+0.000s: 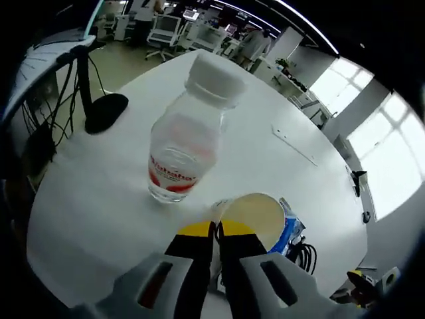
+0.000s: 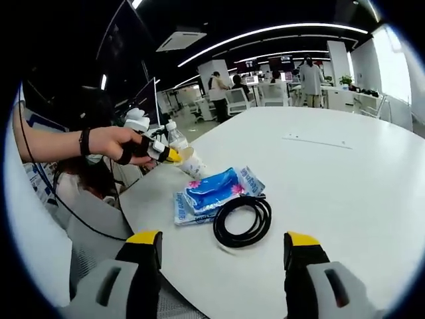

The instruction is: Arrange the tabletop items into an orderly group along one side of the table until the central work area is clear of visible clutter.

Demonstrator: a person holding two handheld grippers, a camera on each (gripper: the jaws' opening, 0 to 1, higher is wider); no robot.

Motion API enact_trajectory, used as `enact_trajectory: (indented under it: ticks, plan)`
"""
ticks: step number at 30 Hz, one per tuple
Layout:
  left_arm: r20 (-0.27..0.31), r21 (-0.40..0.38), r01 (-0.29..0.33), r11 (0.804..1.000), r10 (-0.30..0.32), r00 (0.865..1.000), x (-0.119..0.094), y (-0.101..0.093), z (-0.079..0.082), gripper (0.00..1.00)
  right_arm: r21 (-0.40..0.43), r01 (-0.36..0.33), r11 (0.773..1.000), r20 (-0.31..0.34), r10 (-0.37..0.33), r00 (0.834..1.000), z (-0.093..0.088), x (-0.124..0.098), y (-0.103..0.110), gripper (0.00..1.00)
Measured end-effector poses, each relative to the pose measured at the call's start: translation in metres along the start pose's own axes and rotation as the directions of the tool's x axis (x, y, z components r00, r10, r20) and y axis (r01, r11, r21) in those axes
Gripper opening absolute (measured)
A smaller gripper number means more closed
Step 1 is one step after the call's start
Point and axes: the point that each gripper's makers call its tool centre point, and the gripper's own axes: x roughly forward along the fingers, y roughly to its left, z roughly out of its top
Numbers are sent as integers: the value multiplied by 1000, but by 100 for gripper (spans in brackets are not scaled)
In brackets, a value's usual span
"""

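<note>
Left gripper (image 1: 216,229) pinching paper cup (image 1: 249,216) rim, apparently empty, capped bottle (image 1: 186,136) beside

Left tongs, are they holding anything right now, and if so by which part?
Yes: the left tongs are shut on the rim of the paper cup, pinching its wall beside the bottle.

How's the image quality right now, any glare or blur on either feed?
Left gripper view: windows blown out at right, water bottle slightly soft and bent by fisheye. Right gripper view: table evenly lit, cable coil sharp, blue packet glossy, ceiling dark.
</note>
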Motion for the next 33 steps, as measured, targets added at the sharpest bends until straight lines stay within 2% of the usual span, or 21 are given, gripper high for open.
enact_trajectory:
  ticks: [12,20,28,33]
  plan:
    - [-7,2,-7,1000,7,1000,2,3,0,1,7,2,1000,-6,-2,1000,-2,-2,-2,74]
    - [-25,14,3,1000,-2,1000,4,6,-4,7,10,5,1000,-13,-4,1000,-6,-1,-2,75]
    - [-20,-14,9,1000,-9,1000,4,7,-5,0,13,-1,1000,-16,1,1000,-5,0,2,75]
    - [-8,-47,3,999,-3,1000,5,7,-1,0,14,0,1000,-18,0,1000,-5,0,1,75]
